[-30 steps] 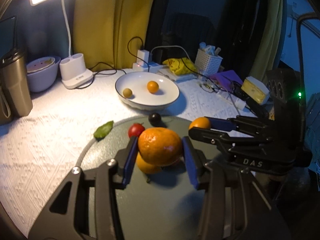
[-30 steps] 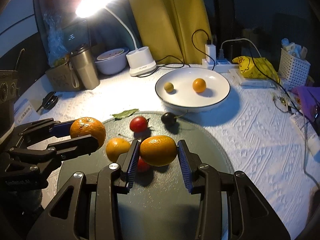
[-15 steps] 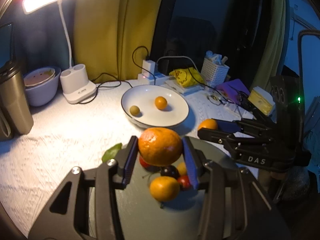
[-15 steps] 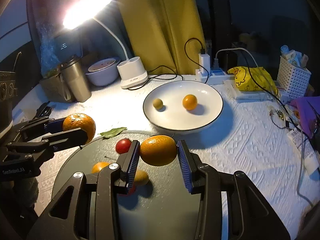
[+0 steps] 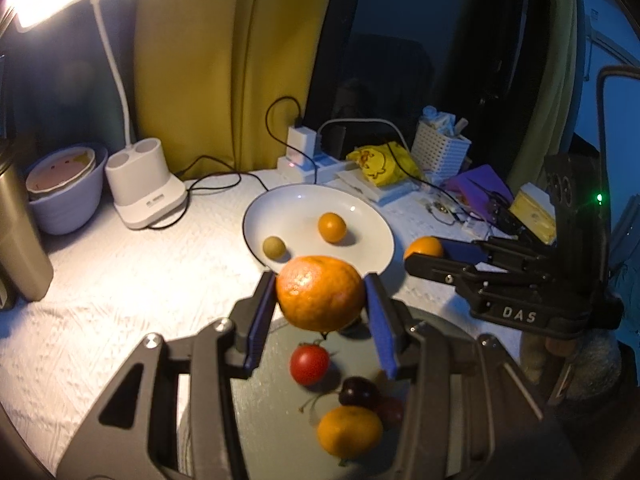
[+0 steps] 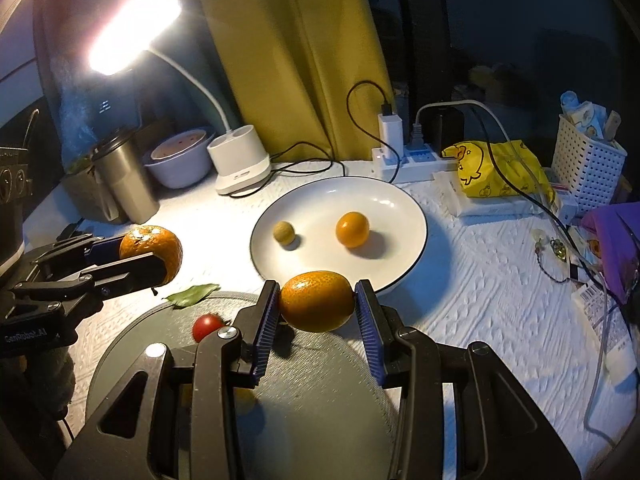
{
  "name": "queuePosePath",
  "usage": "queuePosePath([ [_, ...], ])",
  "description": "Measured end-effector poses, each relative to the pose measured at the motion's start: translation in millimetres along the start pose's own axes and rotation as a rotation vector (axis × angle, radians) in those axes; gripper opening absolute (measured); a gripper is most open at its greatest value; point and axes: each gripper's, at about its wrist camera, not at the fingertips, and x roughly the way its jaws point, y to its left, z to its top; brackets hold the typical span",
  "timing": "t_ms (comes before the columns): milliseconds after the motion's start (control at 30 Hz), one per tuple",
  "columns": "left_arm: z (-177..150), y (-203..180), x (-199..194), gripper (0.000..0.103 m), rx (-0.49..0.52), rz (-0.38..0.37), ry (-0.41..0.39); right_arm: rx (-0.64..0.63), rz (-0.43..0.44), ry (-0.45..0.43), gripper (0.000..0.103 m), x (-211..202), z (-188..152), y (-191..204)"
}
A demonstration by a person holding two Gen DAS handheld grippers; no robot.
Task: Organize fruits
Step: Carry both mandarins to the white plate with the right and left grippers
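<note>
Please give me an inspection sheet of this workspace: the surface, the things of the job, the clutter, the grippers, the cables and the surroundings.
Surface: white textured cloth; dark round board at the front.
Job's things: white plate holds a small orange fruit and a greenish fruit; cherry tomato, dark cherry and another orange lie on the board.
Clutter: leaf, yellow bag, white basket, steel tumbler, bowl.
Grippers: left gripper shut on a mandarin; right gripper shut on a second mandarin.
Cables: black charger cable and others run to the power strip.
Surroundings: lit desk lamp, yellow curtain.
</note>
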Motion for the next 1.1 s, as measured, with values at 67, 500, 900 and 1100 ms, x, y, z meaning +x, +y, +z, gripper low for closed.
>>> queuePosePath([
  [67, 1.8, 1.9, 4.1, 0.046, -0.002, 0.0, -0.002, 0.004, -0.002, 0.0, 0.041, 4.2, 2.8, -4.3],
  [500, 17.8, 11.8, 43.2, 0.046, 0.001, -0.008, 0.023, 0.011, 0.002, 0.006, 0.041, 31.9, 14.6, -23.2],
  [900, 26.7, 27.5, 88.8, 0.046, 0.013, -0.006, 0.117, -0.009, -0.007, 0.061, 0.041, 77.2, 23.9, -25.9],
  [1100, 29.3, 33.6, 109.5, 0.046, 0.008, -0.017, 0.169, -0.013, -0.045, 0.111, 0.041, 101.3, 22.8, -29.7],
])
